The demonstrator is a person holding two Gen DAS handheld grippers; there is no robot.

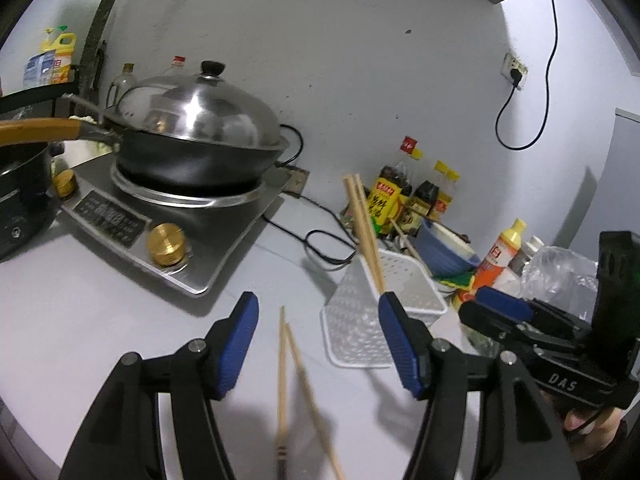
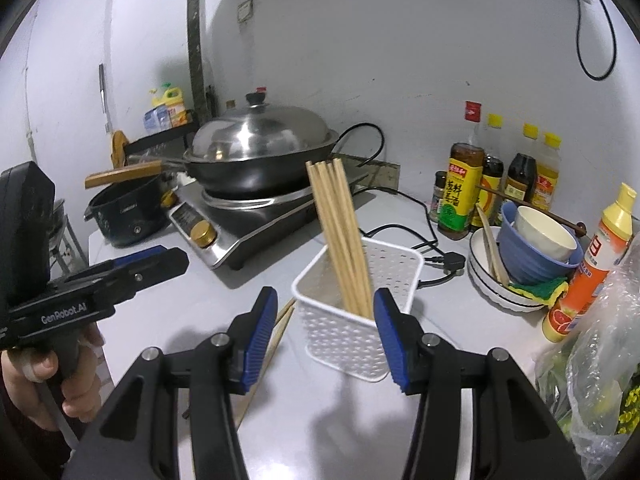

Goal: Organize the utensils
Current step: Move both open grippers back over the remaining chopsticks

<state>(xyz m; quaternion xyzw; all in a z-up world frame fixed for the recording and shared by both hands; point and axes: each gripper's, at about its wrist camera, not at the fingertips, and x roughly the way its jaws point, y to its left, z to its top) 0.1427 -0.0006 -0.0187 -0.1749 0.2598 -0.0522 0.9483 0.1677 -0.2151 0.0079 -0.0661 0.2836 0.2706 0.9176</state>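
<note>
A white perforated basket [image 1: 352, 332] [image 2: 352, 340] stands on the pale counter, with a bundle of wooden chopsticks [image 1: 366, 232] [image 2: 340, 232] leaning upright inside it. Two loose chopsticks [image 1: 285, 376] [image 2: 282, 320] lie flat on the counter left of the basket. My left gripper [image 1: 320, 316] hovers open above the loose pair, its blue pads well clear of them. My right gripper [image 2: 326, 300] is open just in front of the basket, holding nothing. Each gripper shows in the other's view: the right gripper [image 1: 480, 300] beside the basket, the left gripper [image 2: 172, 256] at the left, held by a hand.
An induction cooker [image 1: 168, 236] with a lidded wok [image 2: 260, 148] stands behind left, beside a black pot [image 2: 124, 212]. Sauce bottles [image 2: 460, 192], stacked bowls [image 2: 532, 248], an orange squeeze bottle [image 2: 592, 264] and a plastic bag [image 2: 600, 360] crowd the right. A black cable [image 2: 420, 236] runs behind the basket.
</note>
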